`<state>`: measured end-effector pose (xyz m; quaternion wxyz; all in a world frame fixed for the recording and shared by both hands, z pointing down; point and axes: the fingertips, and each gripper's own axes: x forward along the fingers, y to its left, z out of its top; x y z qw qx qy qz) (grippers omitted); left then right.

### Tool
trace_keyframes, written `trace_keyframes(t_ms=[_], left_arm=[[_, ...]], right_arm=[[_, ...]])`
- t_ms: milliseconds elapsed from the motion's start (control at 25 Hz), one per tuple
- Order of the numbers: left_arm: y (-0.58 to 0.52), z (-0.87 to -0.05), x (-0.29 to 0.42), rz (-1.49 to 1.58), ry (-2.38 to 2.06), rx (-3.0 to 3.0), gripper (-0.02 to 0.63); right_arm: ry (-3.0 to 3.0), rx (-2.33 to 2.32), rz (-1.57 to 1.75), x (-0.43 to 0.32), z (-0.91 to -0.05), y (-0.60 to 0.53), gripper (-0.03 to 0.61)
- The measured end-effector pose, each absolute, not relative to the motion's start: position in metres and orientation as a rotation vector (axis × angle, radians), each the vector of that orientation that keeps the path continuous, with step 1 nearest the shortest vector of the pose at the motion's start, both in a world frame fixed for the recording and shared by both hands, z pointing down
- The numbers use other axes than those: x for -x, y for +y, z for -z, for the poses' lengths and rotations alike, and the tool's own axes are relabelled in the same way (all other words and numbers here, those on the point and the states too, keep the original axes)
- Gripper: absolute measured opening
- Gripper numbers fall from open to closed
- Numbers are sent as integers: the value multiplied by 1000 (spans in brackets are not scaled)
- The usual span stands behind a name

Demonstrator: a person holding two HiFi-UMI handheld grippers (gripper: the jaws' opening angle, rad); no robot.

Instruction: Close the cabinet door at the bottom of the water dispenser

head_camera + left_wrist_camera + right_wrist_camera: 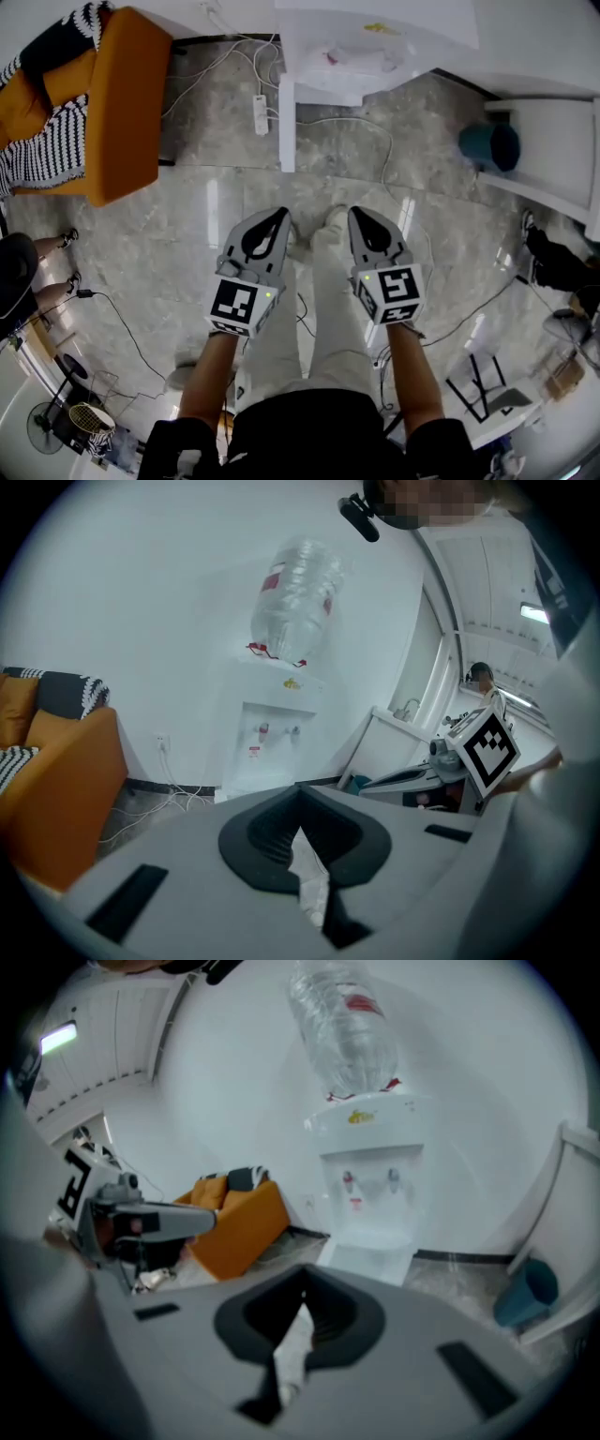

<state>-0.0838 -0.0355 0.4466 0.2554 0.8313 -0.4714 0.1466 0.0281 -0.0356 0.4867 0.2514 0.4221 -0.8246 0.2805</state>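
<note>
Water dispenser base behind left gripper

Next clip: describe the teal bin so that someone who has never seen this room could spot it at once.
Find the white water dispenser with the clear bottle on top. To its right in the right gripper view stands a white table; the teal bin stands at its foot. It is the only teal thing among white furniture and an orange sofa.

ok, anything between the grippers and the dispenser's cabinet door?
Nothing visible. Bare floor lies between the left gripper, the right gripper and the cabinet door. A power strip with cables lies beside the door, and a teal bin stands well off to the side; neither blocks the path.
</note>
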Motion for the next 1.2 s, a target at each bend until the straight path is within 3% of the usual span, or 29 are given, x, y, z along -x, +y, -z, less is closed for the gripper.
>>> trace_keyframes(t_ms=[1200], left_arm=[[-23, -587, 160, -532, -1304, -2039, 6]], right_arm=[[-2161, -728, -622, 78, -666, -49, 34]])
